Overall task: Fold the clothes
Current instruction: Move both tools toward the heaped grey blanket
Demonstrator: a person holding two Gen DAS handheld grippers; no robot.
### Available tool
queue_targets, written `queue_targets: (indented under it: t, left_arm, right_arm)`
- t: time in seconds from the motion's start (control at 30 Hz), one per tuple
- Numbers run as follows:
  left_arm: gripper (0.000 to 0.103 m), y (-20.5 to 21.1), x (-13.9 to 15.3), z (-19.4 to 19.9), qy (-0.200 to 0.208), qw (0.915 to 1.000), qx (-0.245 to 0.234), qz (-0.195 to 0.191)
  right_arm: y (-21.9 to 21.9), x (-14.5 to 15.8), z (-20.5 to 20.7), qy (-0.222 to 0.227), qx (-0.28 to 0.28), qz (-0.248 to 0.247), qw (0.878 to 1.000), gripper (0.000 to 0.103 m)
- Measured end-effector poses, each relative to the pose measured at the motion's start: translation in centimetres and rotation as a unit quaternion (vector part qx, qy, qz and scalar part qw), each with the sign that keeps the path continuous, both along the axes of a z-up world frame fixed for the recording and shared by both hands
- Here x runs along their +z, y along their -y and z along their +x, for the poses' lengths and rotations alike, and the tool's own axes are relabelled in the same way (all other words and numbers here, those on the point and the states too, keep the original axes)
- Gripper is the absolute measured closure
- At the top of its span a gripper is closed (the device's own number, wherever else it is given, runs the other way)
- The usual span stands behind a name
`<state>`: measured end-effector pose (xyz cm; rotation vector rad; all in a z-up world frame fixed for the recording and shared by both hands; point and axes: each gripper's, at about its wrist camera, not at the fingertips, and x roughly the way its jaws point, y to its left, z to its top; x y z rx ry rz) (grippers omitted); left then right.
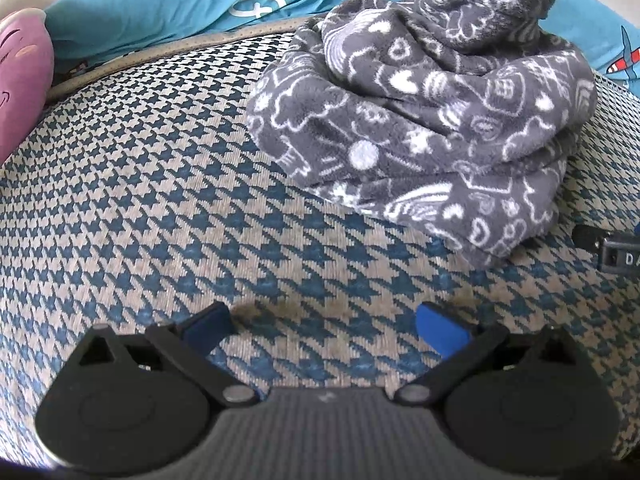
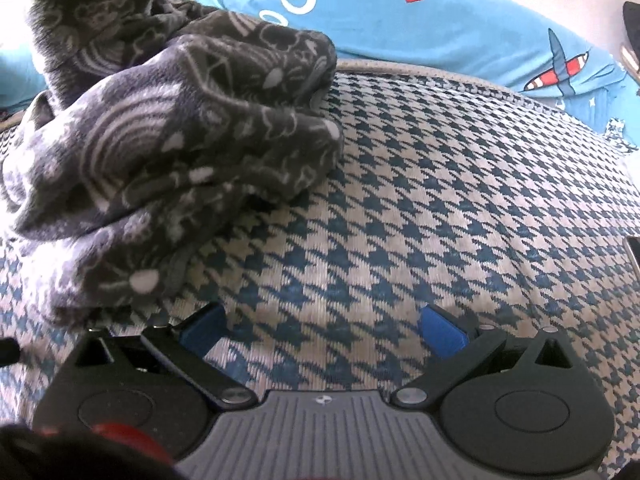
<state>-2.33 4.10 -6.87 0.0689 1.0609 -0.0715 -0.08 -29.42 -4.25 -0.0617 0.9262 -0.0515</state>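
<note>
Here, going from the left, a pink plush cushion (image 1: 22,76) sits at the far edge of the houndstooth cover (image 1: 160,200), with a teal printed sheet (image 1: 160,4) bunched behind it. The left gripper (image 1: 323,328) hovers low over bare houndstooth, its blue-padded fingers (image 1: 442,330) spread apart and holding nothing. The grey fleece garment (image 1: 420,120), patterned with white doodles, lies heaped in a loose mound ahead and to the right of this gripper, well clear of its tips. From the right wrist view the same grey fleece garment (image 2: 168,152) fills the left side, its nearest fold lying just beside the left fingertip of the right gripper (image 2: 322,330), whose jaws also stand wide and empty. So the garment lies between the two tools, and the right one looks the nearer. No clear long axis shows in the crumpled pile; any hem or corner is hidden. My judgement is that folding has not begun, and the next move calls for finding an edge to spread the cloth flat.
</note>
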Motion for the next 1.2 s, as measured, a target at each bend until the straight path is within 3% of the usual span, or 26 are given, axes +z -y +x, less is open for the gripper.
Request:
queue_targets:
  t: [0.73,0.87,1.2]
  left_arm:
    - [0.0,1.3,-1.3,-0.5,0.004,0.9999,0.01,0.005]
    - [0.0,0.7,0.0,-0.6,-0.004,0.9998,0.018,0.004]
    - [0.0,0.6,0.4,0.3,-0.024,0.9996,0.012,0.005]
  right_arm:
    - [-4.1,3.0,-9.3,-0.062,-0.035,0.02,0.997,0.0]
    - [-5.3,2.9,-11.4,-0.068,-0.034,0.021,0.997,0.0]
    - [-5.8,2.9,-12.1,-0.078,-0.039,0.028,0.996,0.0]
